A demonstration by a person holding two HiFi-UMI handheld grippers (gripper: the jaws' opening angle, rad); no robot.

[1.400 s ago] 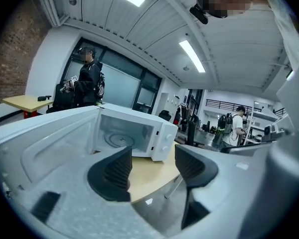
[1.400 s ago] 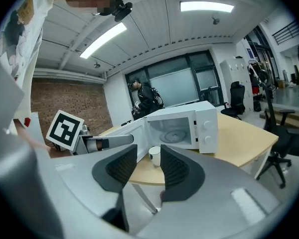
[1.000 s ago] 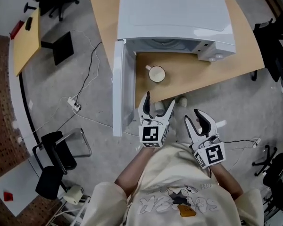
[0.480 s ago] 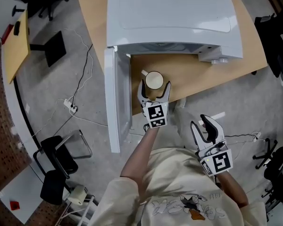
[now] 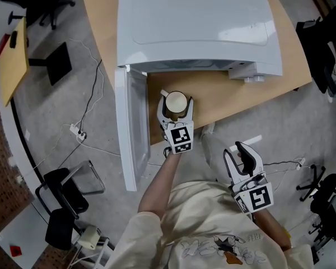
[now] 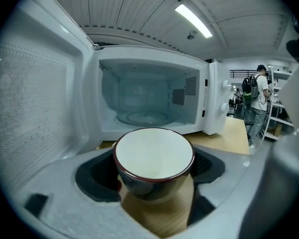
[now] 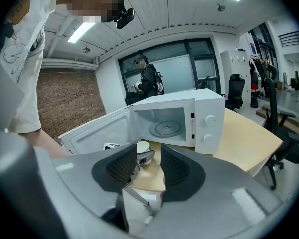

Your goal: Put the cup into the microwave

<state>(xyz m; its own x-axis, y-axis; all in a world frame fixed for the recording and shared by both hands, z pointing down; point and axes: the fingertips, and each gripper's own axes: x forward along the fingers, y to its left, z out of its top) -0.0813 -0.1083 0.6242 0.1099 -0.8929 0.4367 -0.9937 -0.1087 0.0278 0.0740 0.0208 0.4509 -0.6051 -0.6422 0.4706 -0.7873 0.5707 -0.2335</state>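
Note:
A cup (image 5: 175,101), dark outside and cream inside, stands on the wooden table (image 5: 235,94) in front of the white microwave (image 5: 196,27). The microwave's door (image 5: 127,122) hangs open to the left. My left gripper (image 5: 176,98) reaches over the table edge with the cup (image 6: 154,158) between its jaws. The jaws are closing and the pads sit close to the cup's sides. The empty oven cavity with its glass turntable (image 6: 142,117) lies straight behind the cup. My right gripper (image 5: 236,151) hangs open off the table's near edge, with nothing between its pads (image 7: 174,166).
The open door stands as a wall just left of the cup. Cables and a power strip (image 5: 75,132) lie on the floor at left, near a black chair (image 5: 67,184). Other people stand in the room's background (image 6: 259,103).
My left gripper has gone forward over the table edge and down to the cup, which now sits between its jaws. The right gripper has barely shifted.

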